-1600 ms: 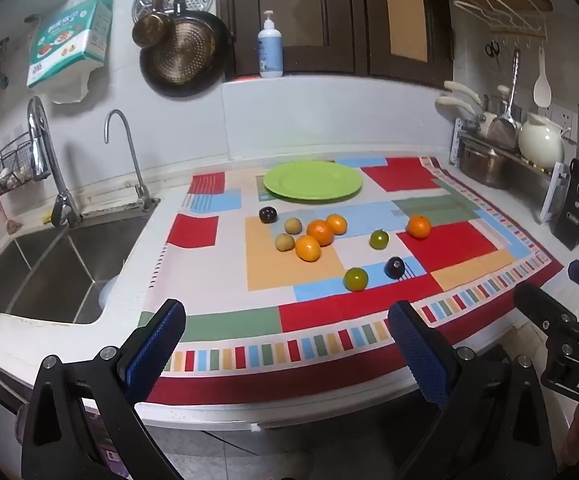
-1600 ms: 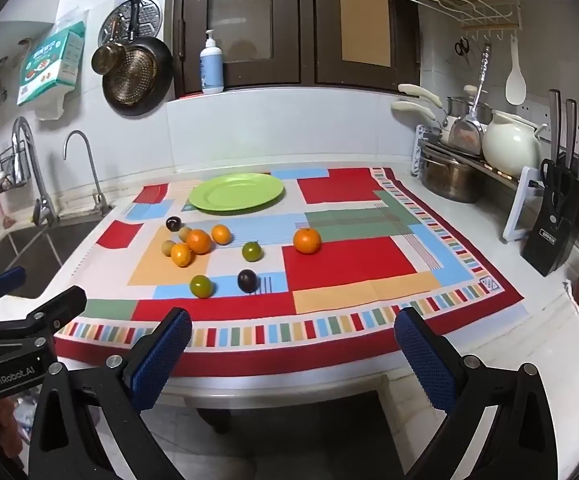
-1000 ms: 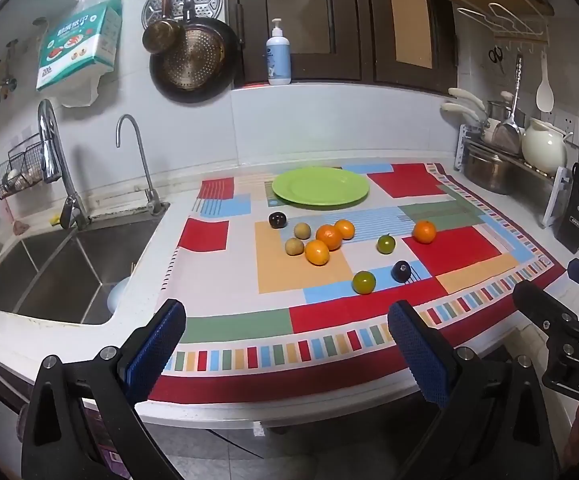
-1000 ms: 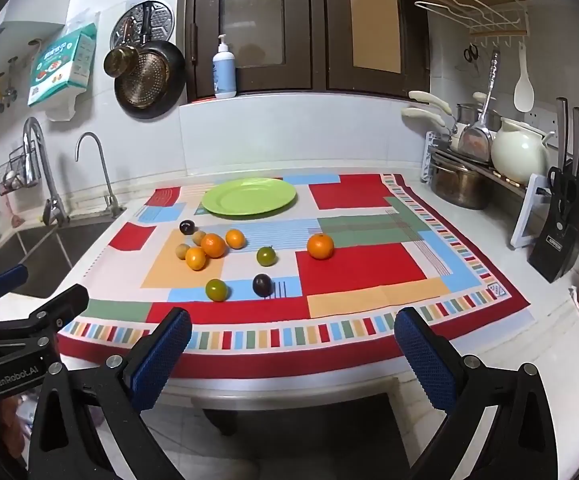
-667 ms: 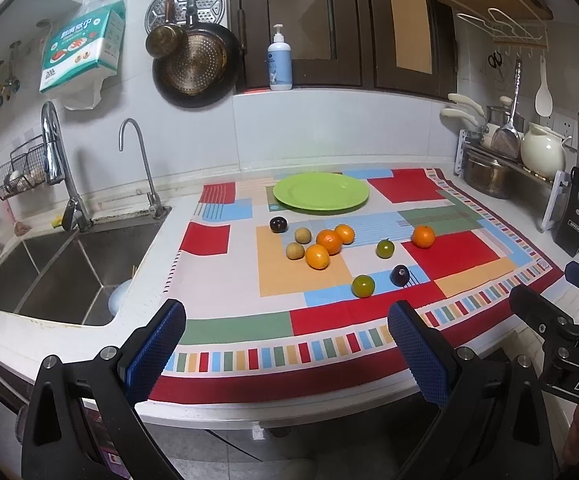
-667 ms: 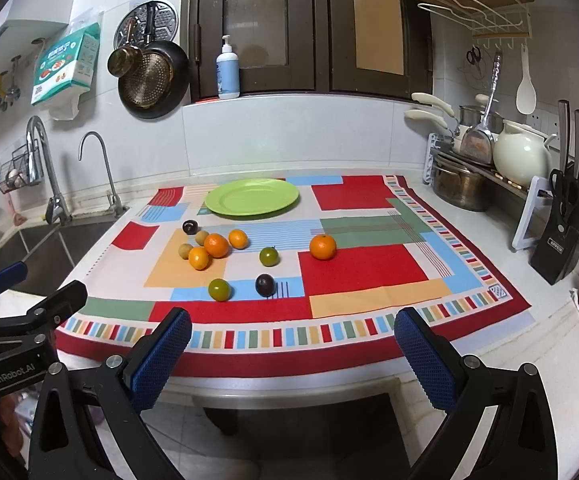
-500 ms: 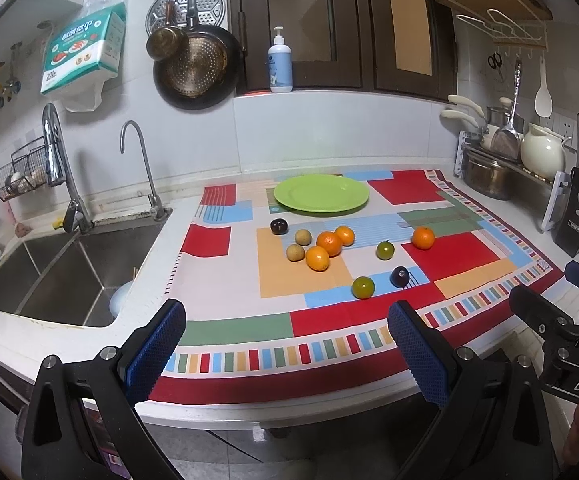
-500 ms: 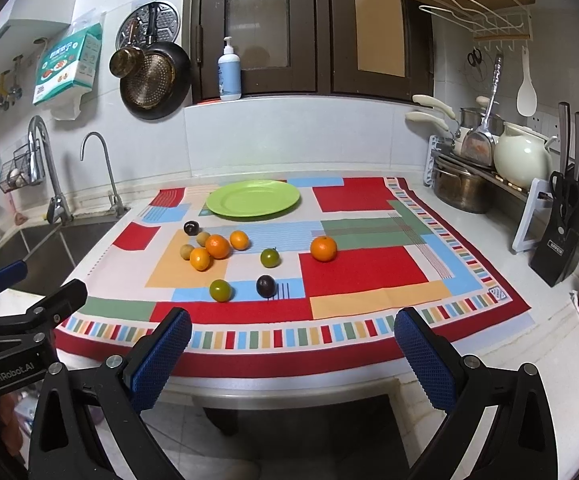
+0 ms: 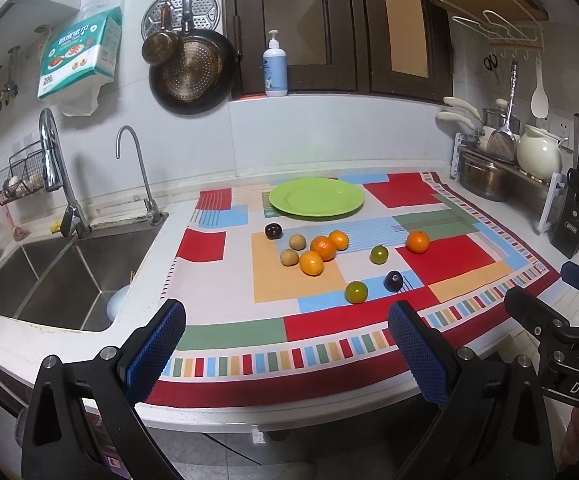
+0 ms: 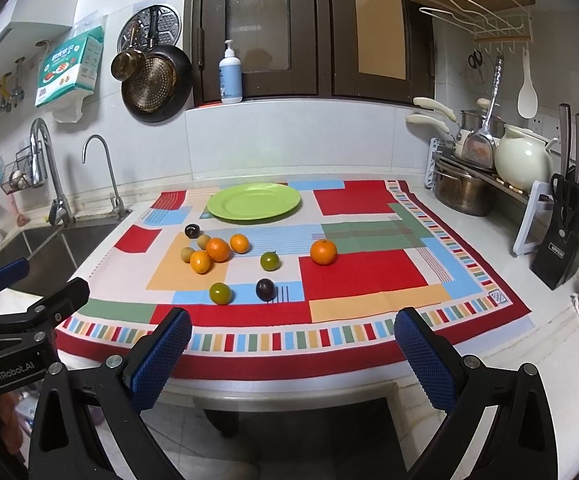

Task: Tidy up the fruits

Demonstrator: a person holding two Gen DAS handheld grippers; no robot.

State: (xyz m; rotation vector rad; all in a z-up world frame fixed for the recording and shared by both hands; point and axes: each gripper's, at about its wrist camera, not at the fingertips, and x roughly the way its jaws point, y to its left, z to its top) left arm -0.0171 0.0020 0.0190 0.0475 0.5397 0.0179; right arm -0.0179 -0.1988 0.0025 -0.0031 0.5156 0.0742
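The left gripper [image 9: 285, 340] and right gripper [image 10: 291, 346] hung off the tabletop's [image 10: 561, 344] near edge, jaws wide apart and empty. The fruits [image 10: 217, 249] lay scattered on the patchwork cloth [image 10: 365, 276], just in front of the empty green plate [image 10: 254, 201].

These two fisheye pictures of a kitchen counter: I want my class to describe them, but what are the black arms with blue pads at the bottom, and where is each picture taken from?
There is no robot here. A person holds a two-finger tool in each hand, and a camera on each looks forward along its fingers. One picture comes from the left tool, the other from the right tool. The blue pads are the fingertips; both tools are open and hold nothing.

On the counter lies a colourful patchwork cloth. On it sits a round green plate with nothing on it, and nearer the camera small loose fruits: four orange tangerines, one apart from the others, two green citrus fruits, two dark purple ones and two small tan-brown ones. A steel sink is to the left.
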